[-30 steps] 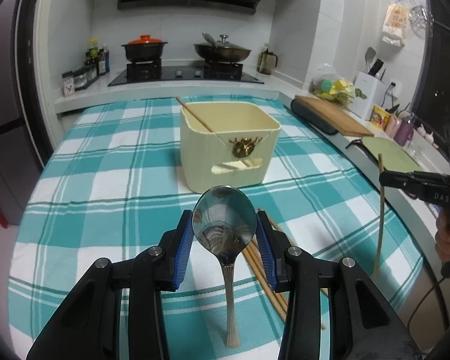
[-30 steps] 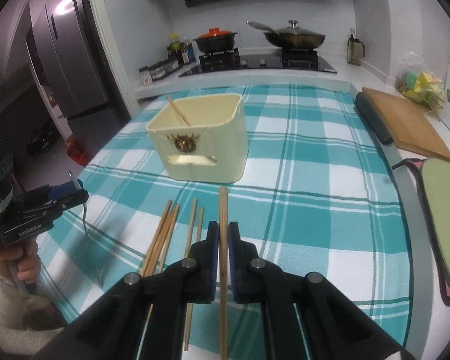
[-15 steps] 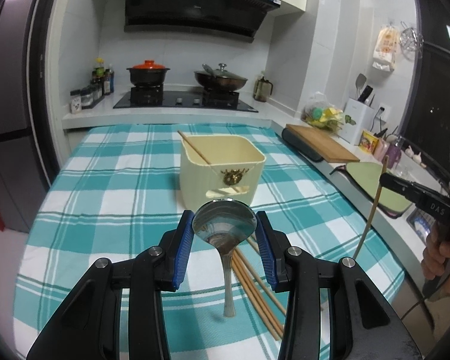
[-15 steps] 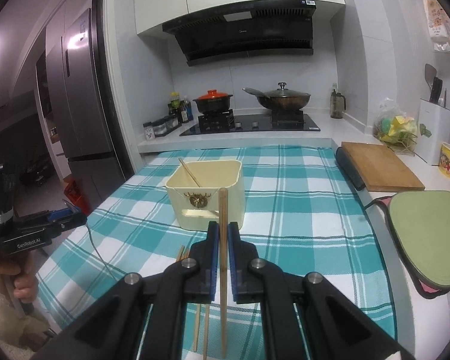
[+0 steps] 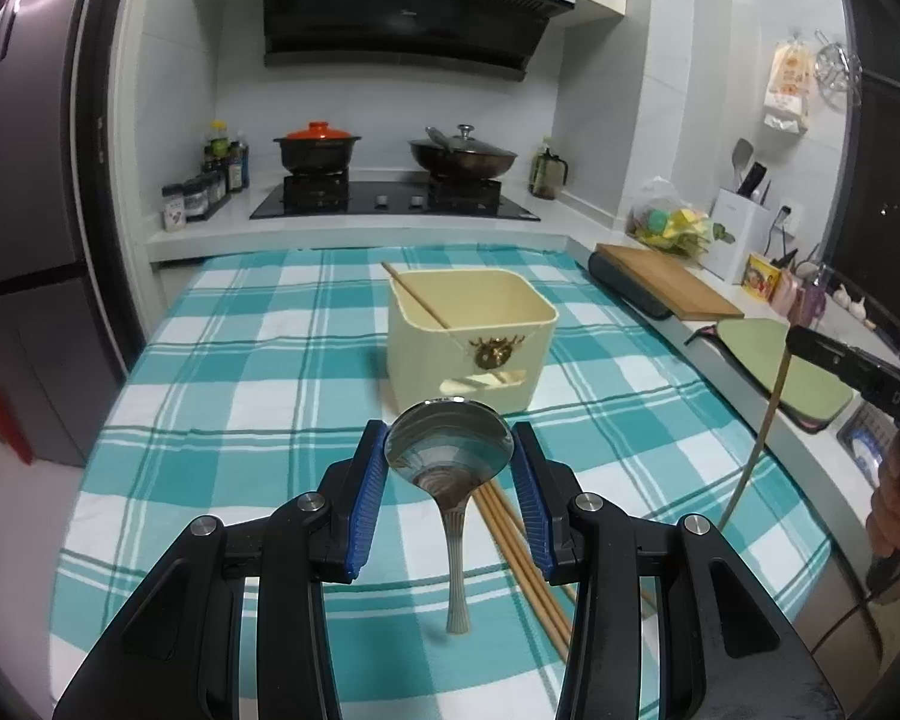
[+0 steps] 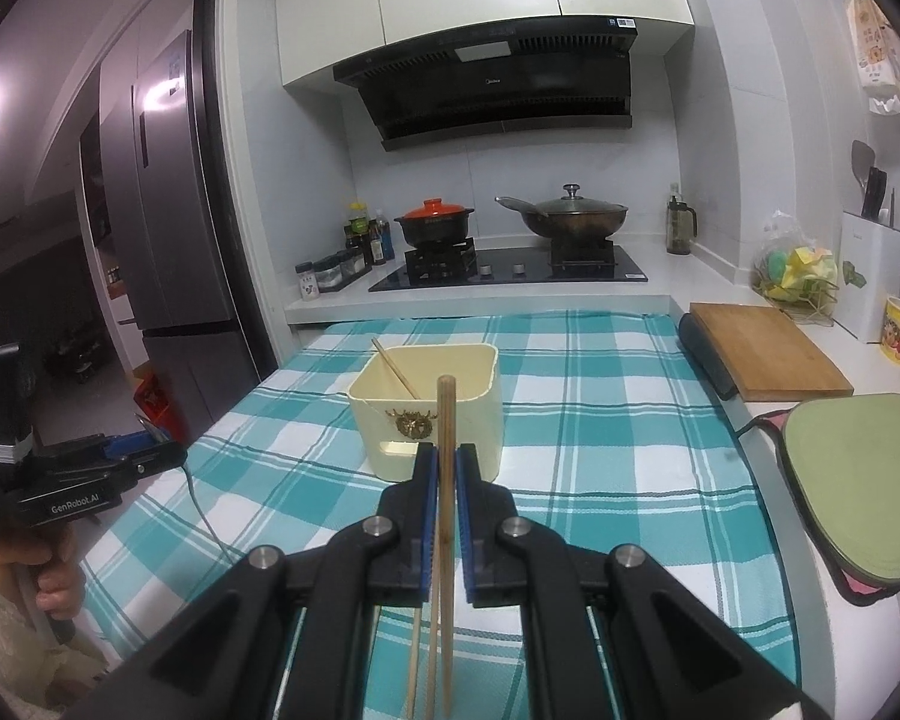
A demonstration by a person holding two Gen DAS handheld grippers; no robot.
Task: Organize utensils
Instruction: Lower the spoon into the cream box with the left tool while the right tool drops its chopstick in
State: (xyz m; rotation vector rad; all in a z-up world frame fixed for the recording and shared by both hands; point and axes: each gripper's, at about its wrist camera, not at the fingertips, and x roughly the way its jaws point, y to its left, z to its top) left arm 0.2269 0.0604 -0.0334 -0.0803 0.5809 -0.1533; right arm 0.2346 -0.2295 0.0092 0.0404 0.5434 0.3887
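My left gripper (image 5: 449, 450) is shut on a steel spoon (image 5: 450, 456): the blue pads clamp the bowl and the handle hangs down over the checked cloth. My right gripper (image 6: 444, 468) is shut on one wooden chopstick (image 6: 445, 420), held upright with its tip above the jaws. Ahead of both stands a cream square holder (image 5: 471, 336) (image 6: 429, 408) with one chopstick (image 5: 414, 297) leaning inside it. Several loose chopsticks (image 5: 525, 552) (image 6: 417, 654) lie on the cloth below the grippers. The right gripper (image 5: 834, 357) with its chopstick shows at the right of the left wrist view.
The table carries a teal checked cloth (image 5: 240, 372). Behind it is a hob with a red-lidded pot (image 5: 317, 147) and a wok (image 5: 462, 153). A wooden cutting board (image 6: 762, 348) and a green mat (image 6: 852, 474) lie on the right counter. A fridge (image 6: 168, 228) stands at the left.
Both grippers rose and tilted upward with their loads, so the table and holder now sit lower and farther in view. The spoon and chopstick stayed clamped.
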